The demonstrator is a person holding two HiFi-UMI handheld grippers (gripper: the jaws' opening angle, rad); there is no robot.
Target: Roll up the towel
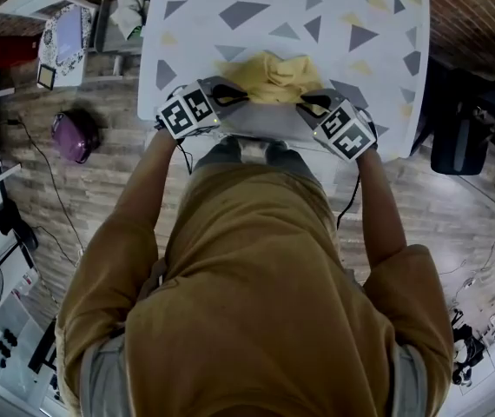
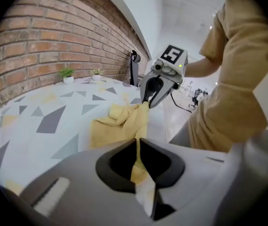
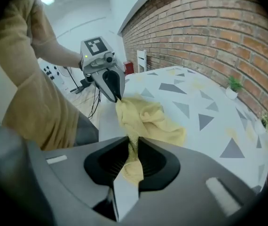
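A yellow towel (image 1: pixel 273 78) lies bunched near the front edge of the white table with grey triangles (image 1: pixel 256 16). My left gripper (image 1: pixel 234 95) is shut on the towel's near left corner, and my right gripper (image 1: pixel 313 103) is shut on the near right corner. In the left gripper view the yellow cloth (image 2: pixel 120 121) runs from between my left gripper's (image 2: pixel 137 145) closed jaws across to the right gripper (image 2: pixel 145 100), which pinches the other corner. The right gripper view mirrors this: the towel (image 3: pixel 148 119) is clamped in my right gripper (image 3: pixel 134 142) and stretches to the left gripper (image 3: pixel 117 97). The edge held between them is lifted slightly off the table.
A brick wall runs along the table's far side, with small potted plants (image 2: pixel 67 74) against it. On the wooden floor a purple bag (image 1: pixel 74 135) lies at the left and a black chair (image 1: pixel 460 137) stands at the right. The person's body is against the table's front edge.
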